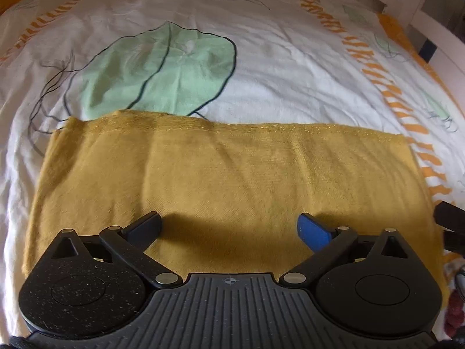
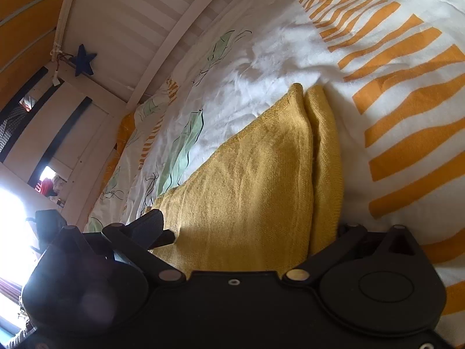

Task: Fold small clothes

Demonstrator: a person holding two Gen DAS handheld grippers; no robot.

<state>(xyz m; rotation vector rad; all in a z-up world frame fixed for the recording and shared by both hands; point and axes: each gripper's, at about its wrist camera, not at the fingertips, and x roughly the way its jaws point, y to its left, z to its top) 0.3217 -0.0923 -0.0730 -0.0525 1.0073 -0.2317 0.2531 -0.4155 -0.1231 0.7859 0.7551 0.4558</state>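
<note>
A mustard-yellow knitted garment [image 1: 232,174] lies folded into a wide rectangle on the bed cover [image 1: 276,67]. My left gripper [image 1: 229,226] is open just above its near edge, fingers [image 1: 145,228] spread wide with nothing between them. In the right wrist view the same garment [image 2: 247,180] shows from its right end, with two folded layers side by side. My right gripper [image 2: 241,232] is open over that end. Its left finger [image 2: 151,226] shows above the cloth; the right finger is hidden under the garment's edge.
The bed cover [image 2: 290,43] is white with green leaves and orange stripes. A white slatted bed frame [image 2: 162,29] runs along the far side, with a blue star [image 2: 83,60] on it. The right gripper's dark body [image 1: 450,221] shows at the right edge of the left wrist view.
</note>
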